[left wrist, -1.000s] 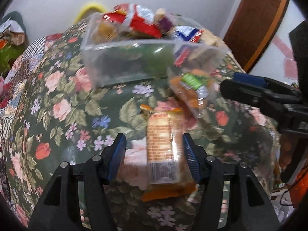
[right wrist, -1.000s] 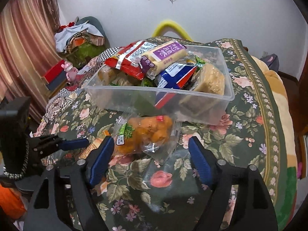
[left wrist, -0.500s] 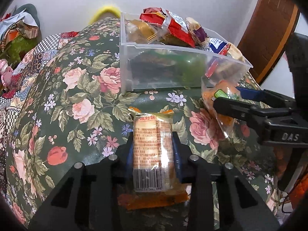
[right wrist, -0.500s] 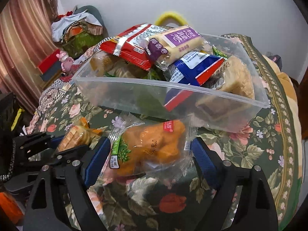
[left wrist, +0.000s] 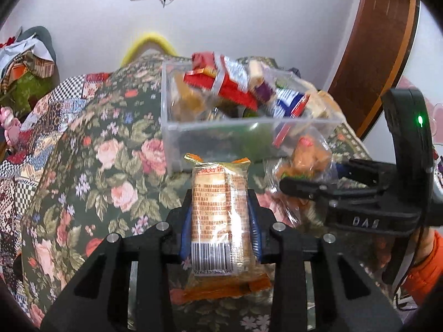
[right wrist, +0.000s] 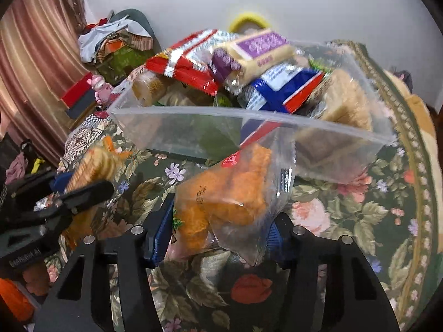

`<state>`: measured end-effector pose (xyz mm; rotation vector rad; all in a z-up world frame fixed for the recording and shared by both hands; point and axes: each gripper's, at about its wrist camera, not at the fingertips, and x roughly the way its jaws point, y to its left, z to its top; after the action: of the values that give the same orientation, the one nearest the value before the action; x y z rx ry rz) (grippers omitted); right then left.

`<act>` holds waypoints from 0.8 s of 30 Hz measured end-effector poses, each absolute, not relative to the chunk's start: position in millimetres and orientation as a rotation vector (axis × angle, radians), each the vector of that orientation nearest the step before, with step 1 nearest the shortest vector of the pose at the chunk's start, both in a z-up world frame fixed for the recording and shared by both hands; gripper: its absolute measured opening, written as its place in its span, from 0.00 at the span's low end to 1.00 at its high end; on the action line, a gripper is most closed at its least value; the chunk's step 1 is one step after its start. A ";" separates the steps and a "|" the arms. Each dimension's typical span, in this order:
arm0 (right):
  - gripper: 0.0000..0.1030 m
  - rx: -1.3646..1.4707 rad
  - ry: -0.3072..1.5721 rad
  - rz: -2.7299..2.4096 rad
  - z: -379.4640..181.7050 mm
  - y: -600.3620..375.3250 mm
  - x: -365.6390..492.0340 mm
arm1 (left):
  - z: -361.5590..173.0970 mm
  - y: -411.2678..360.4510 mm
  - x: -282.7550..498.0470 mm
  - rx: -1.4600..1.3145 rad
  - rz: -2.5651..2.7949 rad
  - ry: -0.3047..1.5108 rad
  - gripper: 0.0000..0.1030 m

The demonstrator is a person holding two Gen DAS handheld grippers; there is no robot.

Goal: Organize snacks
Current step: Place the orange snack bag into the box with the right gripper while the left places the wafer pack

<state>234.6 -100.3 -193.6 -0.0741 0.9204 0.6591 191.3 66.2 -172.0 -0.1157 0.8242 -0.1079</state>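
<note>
My left gripper [left wrist: 220, 207] is shut on an orange-wrapped cracker pack [left wrist: 218, 238] and holds it just above the floral tablecloth [left wrist: 110, 166]. In the right wrist view that pack [right wrist: 94, 166] sits in the left gripper [right wrist: 80, 182] at the left. My right gripper [right wrist: 218, 221] has its jaws closing on a clear bag of orange snacks [right wrist: 235, 188]. Both pads press the bag, which tips upward. The left wrist view shows the right gripper [left wrist: 315, 175] holding this bag [left wrist: 307, 155]. Just behind both stands a clear plastic bin [right wrist: 193, 127] heaped with snack packs.
The bin [left wrist: 210, 138] stands mid-table, with a yellow chair back [left wrist: 149, 44] behind it. A brown door [left wrist: 373, 55] is at the right, a curtain [right wrist: 33, 69] and piled clothes [right wrist: 116, 44] at the left. An orange sleeve [left wrist: 423, 271] shows behind the right gripper.
The left gripper shut on the cracker pack and lifted it. The right gripper moved in around the bag of orange snacks and narrowed onto it, and the bag tipped up.
</note>
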 end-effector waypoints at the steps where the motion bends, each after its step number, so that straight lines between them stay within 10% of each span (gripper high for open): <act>1: 0.51 -0.082 0.908 0.655 -190.8 -102.2 232.9 | -167.5 65.6 191.2 -0.116 -0.109 0.815 0.33; 24: 0.48 -0.072 0.651 0.633 -116.6 -121.5 229.9 | -86.4 51.3 238.2 -0.103 -0.125 0.635 0.33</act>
<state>229.9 -121.5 -116.6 -0.0723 0.6510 0.6326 238.2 51.3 -86.4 -0.1028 0.6352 -0.1248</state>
